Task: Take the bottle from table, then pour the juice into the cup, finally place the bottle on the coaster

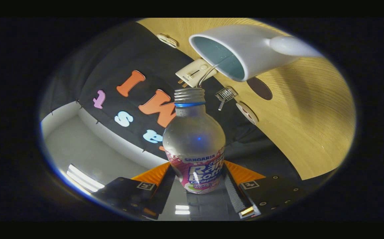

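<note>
**Inspector:** Between the two fingers of the gripper [197,186], the bottle [194,142] sits clamped at its labelled lower body, both fingers pressing on it. Confirm its attitude.

**Assistant:** Tipped hard over. Its open threaded neck points at the mouth of the cup [231,53], which stands just beyond it on the wooden table [311,126]. A thin stream runs from the neck toward the cup's inside.

**Inspector:** Handling properties?

**Assistant:** My judgement: a stiff, smooth-walled bottle, likely slippery on the glossy label, and growing lighter as it empties. The upper body looks clear, so little liquid seems left. The wide labelled belly is the sound place to hold; the shoulder tapers and would slide out of a grip.

**Inspector:** And the cup?

**Assistant:** White ceramic by appearance, with a handle on the far side. Rigid, breakable, and easy to knock if the neck touches its rim.

**Inspector:** The coaster?

**Assistant:** A dark round disc [260,88] lies on the table just beside the cup; it may be the coaster, though I cannot say for sure.
</note>
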{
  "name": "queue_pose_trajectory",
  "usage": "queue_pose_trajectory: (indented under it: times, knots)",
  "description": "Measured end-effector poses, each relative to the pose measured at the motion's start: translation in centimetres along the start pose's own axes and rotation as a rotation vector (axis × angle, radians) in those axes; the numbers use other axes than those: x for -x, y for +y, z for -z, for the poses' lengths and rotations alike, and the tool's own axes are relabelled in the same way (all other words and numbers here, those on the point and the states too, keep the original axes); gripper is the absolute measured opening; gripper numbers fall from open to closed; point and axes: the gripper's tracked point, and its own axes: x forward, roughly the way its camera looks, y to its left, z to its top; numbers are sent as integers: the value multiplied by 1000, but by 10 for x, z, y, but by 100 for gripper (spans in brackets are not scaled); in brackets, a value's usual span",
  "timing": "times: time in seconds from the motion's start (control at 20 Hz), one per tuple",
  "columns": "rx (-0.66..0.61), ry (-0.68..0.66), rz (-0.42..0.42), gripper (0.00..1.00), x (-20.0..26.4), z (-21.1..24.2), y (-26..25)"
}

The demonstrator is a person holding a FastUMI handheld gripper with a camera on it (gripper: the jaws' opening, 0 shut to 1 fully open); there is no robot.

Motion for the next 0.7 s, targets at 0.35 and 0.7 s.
queue_pose_trajectory:
  times: [0.35,0.7]
  knots:
    - [-38,-8,-52,78,6,-3,11]
    - [-72,-1,-94,78,4,-4,22]
